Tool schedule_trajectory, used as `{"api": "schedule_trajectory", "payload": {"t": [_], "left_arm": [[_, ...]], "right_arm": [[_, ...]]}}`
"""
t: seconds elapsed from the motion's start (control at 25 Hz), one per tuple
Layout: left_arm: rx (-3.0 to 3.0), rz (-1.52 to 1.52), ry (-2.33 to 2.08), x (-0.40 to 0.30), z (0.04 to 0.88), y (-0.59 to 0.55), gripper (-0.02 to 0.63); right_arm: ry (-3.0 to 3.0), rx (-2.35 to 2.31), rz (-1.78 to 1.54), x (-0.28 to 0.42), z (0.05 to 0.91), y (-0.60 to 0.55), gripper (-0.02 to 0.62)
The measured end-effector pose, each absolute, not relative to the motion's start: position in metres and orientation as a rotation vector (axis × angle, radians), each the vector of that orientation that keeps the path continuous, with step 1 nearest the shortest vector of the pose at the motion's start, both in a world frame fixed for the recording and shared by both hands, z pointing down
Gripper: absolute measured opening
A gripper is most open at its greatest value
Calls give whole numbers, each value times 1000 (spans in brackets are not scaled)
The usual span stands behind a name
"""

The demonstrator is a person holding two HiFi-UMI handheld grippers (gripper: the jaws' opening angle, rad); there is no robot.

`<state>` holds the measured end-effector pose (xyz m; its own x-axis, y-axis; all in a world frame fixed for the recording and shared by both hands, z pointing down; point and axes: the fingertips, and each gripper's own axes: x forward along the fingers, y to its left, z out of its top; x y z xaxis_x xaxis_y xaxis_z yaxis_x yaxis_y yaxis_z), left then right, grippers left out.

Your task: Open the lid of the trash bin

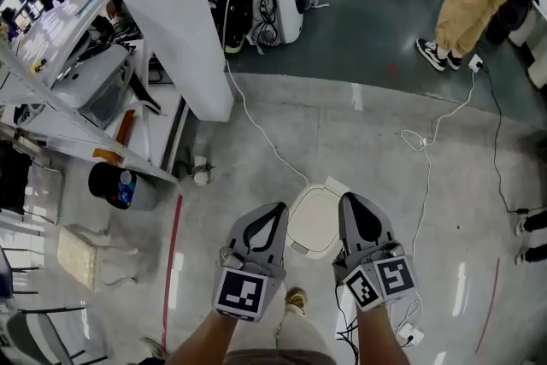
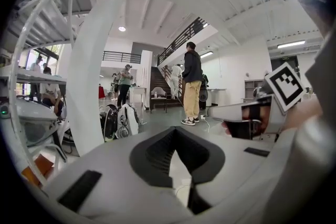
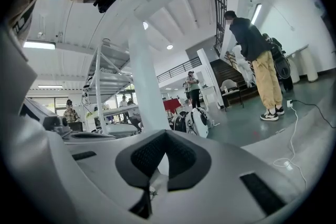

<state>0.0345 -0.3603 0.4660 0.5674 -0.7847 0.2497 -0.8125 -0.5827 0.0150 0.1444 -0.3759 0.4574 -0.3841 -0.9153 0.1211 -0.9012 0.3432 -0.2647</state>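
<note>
Left gripper and right gripper, fingers shut and empty, hover over a white trash bin; next, likely lowering to its closed lid.

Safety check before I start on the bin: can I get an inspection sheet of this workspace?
Surface: pale polished floor, a red line on it at left.
Job's things: trash bin, white lid down, on the floor between the two tongs.
Clutter: black tub beside the rack.
Grippers: left tongs shut, empty; right tongs shut, empty; both flank the bin.
Cables: white cable runs from the pillar toward the bin; second white cable and a black cable at right.
Surroundings: white pillar, shelf rack, bags, a person in tan trousers.
</note>
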Motion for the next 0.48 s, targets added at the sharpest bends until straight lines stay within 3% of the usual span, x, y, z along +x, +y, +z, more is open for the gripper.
{"api": "schedule_trajectory", "payload": {"t": [0.48], "left_arm": [[2582,355,-1354,20,501,-360,-9]], "right_arm": [[2705,-1830,-863,123,629,-423,34]]}}
